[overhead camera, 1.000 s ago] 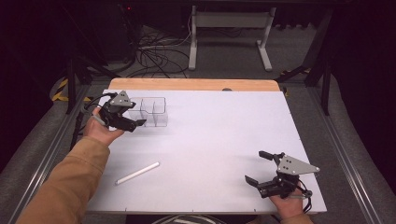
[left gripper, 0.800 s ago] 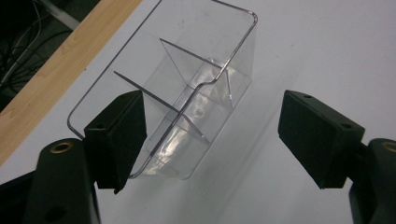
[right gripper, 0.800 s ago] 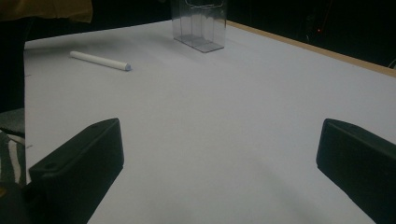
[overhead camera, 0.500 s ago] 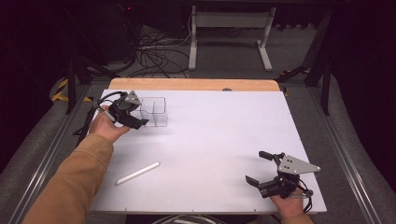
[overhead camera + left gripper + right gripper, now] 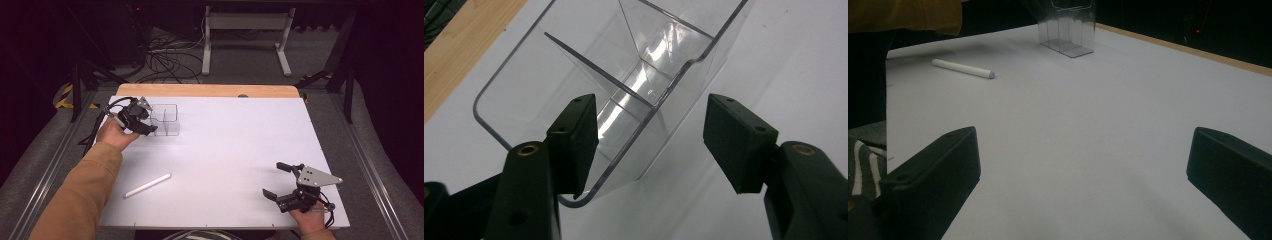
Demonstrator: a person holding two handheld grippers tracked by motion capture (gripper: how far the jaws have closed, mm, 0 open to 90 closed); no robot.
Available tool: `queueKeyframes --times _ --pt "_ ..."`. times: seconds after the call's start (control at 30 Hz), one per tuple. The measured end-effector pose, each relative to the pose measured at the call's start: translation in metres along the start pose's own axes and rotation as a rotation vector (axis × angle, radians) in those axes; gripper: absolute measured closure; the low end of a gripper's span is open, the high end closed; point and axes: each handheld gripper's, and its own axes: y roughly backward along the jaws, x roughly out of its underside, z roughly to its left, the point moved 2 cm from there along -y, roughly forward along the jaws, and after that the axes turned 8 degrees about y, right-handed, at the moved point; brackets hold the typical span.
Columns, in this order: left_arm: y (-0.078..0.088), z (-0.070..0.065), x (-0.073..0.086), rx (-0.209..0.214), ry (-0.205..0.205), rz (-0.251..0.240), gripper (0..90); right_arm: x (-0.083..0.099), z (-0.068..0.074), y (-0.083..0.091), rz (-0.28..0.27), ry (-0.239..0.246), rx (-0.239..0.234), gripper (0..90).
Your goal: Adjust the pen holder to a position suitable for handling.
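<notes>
Closing on the clear box's corner

The left tool (image 5: 651,142), jaws just closing but not yet pressing, straddles a wall of the clear box (image 5: 165,119) at the table's (image 5: 240,150) far left; centre the wall before squeezing. The right tool (image 5: 281,181) rests open.

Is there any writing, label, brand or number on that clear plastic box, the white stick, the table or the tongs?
None can be read.
Clear divided box: plain plastic, no label.
White stick: no print visible.
White table top: blank.
Left tongs and right tongs: plain black, no marking legible.
</notes>
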Motion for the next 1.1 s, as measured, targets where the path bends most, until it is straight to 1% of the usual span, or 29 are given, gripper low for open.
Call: queueKeyframes --times 0.1,0.13,0.17,0.2,0.23,0.27,0.37,0.4,0.53,0.57,0.63,0.67,0.7,0.73,0.77,0.8,0.83,0.87,0.9,0.93,0.97,1.0,1.03,1.07,1.1 --pt "-0.003 -0.001 0.000 -0.007 -0.008 0.005 40.9 0.000 0.000 0.000 0.000 -0.002 -0.002 1.4" --pt "-0.003 -0.001 0.000 0.003 -0.009 0.010 42.7 0.000 0.000 0.000 0.000 -0.001 -0.002 1.4" --pt "-0.005 -0.002 0.000 0.000 -0.009 0.008 44.7 0.000 0.000 0.000 0.000 -0.001 -0.003 1.3" --pt "-0.006 -0.003 0.000 -0.005 -0.016 0.022 45.6 0.000 0.000 0.000 0.000 -0.001 -0.003 1.4" --pt "-0.006 -0.003 0.000 -0.005 -0.016 0.022 46.1 0.000 0.000 0.000 0.000 -0.001 -0.003 1.4" --pt "-0.007 -0.004 0.000 -0.019 -0.026 0.029 47.2 0.000 0.000 0.000 0.000 -0.004 -0.006 1.4" --pt "-0.007 -0.004 -0.001 -0.022 -0.021 0.026 52.9 0.000 0.000 0.000 0.000 -0.004 -0.007 1.4" --pt "-0.007 -0.004 -0.001 -0.024 -0.026 0.027 52.9 0.000 0.000 0.000 -0.001 -0.005 -0.007 1.4" --pt "-0.006 -0.004 0.000 -0.023 -0.039 0.035 55.7 0.001 0.000 0.000 -0.001 -0.010 -0.009 1.4" --pt "-0.004 -0.004 0.001 -0.016 -0.048 0.043 57.0 0.001 0.000 0.000 -0.003 -0.009 -0.011 1.3" --pt "-0.004 -0.005 0.002 -0.010 -0.049 0.041 60.1 0.001 0.000 0.000 -0.003 -0.010 -0.012 1.4" --pt "-0.001 -0.004 0.005 0.006 -0.065 0.050 61.8 0.001 0.000 0.000 -0.002 -0.010 -0.012 1.4" --pt "-0.001 -0.005 0.006 0.011 -0.069 0.056 63.1 0.001 0.000 -0.001 -0.002 -0.011 -0.012 1.4" --pt "0.000 -0.005 0.006 0.010 -0.082 0.057 64.1 0.001 0.000 -0.001 -0.002 -0.012 -0.013 1.4" --pt "0.000 -0.005 0.006 0.010 -0.082 0.057 65.4 0.001 0.000 -0.001 -0.002 -0.013 -0.014 1.4" --pt "0.002 -0.008 0.008 -0.003 -0.115 0.065 66.8 0.001 0.000 -0.001 -0.002 -0.012 -0.013 1.4" --pt "0.002 -0.008 0.008 -0.003 -0.115 0.065 68.7 0.001 0.000 -0.001 0.000 -0.011 -0.011 1.4" --pt "0.002 -0.010 0.009 -0.003 -0.139 0.071 71.8 0.001 0.000 -0.001 0.002 -0.009 -0.007 1.3" --pt "0.003 -0.013 0.010 0.011 -0.168 0.076 75.7 0.001 0.000 -0.001 0.002 -0.010 -0.007 1.4" --pt "0.004 -0.015 0.011 0.005 -0.199 0.083 79.6 0.001 0.000 -0.001 0.001 -0.009 -0.006 1.4" --pt "0.004 -0.015 0.011 0.005 -0.199 0.083 83.9 0.001 0.000 -0.001 0.002 -0.009 -0.006 1.4" --pt "0.005 -0.019 0.011 -0.030 -0.230 0.083 85.9 0.001 0.000 -0.001 0.003 -0.008 -0.005 1.3" --pt "0.005 -0.019 0.011 -0.030 -0.230 0.083 87.6 0.001 0.000 -0.002 0.004 -0.008 -0.006 1.4" --pt "0.008 -0.020 0.011 -0.007 -0.218 0.082 88.1 0.001 0.000 -0.002 0.004 -0.005 -0.006 1.4" --pt "0.009 -0.018 0.010 0.026 -0.210 0.075 88.2 0.001 0.000 -0.002 0.005 -0.004 -0.006 1.4"
